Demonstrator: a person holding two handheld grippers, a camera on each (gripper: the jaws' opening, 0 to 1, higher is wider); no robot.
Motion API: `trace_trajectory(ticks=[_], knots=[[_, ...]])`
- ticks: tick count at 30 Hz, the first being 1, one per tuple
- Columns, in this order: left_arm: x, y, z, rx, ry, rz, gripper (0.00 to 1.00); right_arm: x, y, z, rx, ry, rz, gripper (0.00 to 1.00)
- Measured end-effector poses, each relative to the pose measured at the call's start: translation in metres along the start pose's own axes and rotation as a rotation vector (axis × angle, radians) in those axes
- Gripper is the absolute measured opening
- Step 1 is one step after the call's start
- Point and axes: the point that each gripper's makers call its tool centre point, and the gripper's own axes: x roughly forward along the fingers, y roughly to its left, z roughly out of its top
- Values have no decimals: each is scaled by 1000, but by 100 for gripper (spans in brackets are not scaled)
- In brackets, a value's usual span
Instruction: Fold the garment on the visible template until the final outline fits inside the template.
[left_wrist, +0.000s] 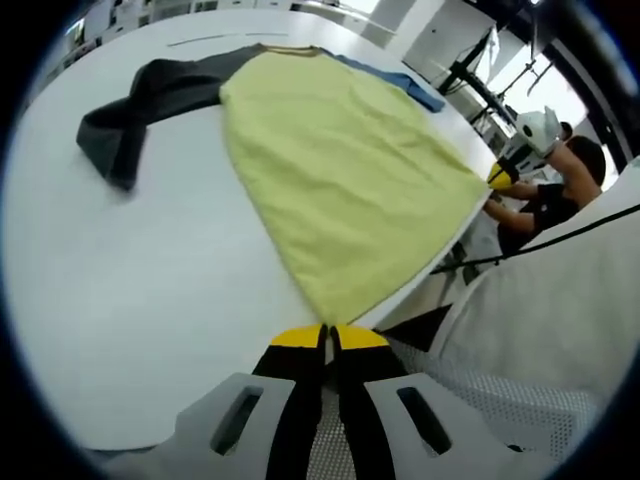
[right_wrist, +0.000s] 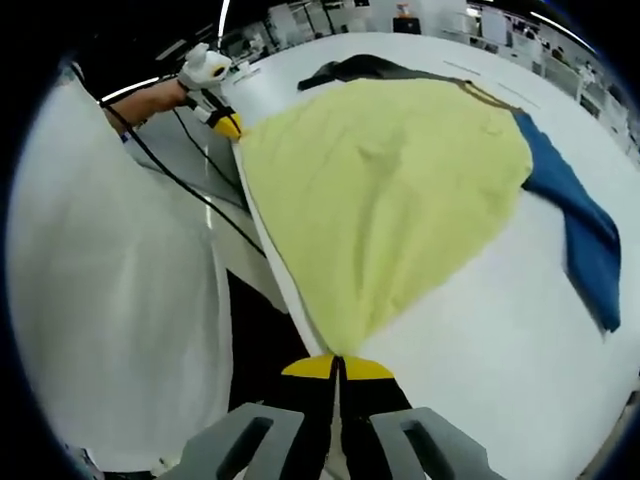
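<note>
Both claws are pressed together, each pinching a corner of the yellow garment's hem at the near edge of the white tabletop. In the left gripper view, the left claw (left_wrist: 327, 335) has its yellow-tipped jaws closed with no gap between them, the tips biting the near corner of the yellow garment (left_wrist: 345, 175). In the right gripper view, the right claw (right_wrist: 337, 367) is clamped the same way, its jaws meeting on the other hem corner where the cloth narrows to a point at the tabletop edge.

From those two gripped corners the yellow garment spreads flat across the white tabletop (left_wrist: 120, 300) toward the far side, its hem running along the near edge. A dark grey sleeve (left_wrist: 140, 110) trails out from its far left and lies crumpled on the tabletop; a blue sleeve (right_wrist: 585, 235) extends from the right side, lying flat. The collar sits at the far end.

Seen from the left claw's camera, a person (left_wrist: 545, 195) in dark clothing stands beyond the right edge of the tabletop.
</note>
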Motion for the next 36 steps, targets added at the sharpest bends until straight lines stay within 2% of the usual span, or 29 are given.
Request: trace_trajectory(ticks=[3,6,8,11,14,24,32,36], knots=[[1,0,0,1,1,1,0,0,1,3,19,-14,-2,0],[1,0,-1,4,4,2,0,3,3,2,35,-13,0,8],[1,0,-1,9,5,4,0,5,3,1,45,-15,-1,9],[1,0,-1,7,4,4,0,6,2,2,45,-20,-6,7],[2,1,-1,5,5,3,0,7,0,1,31,-19,-18,0],[2,1,-1,2,6,-1,0,3,-5,0,12,-21,-35,0],[-7,-1,3,-18,-14,-23,0,-13,-8,10,-40,-30,-62,0],[-9,-1,3,-26,-19,-23,0,-8,-4,4,-64,8,-43,0]])
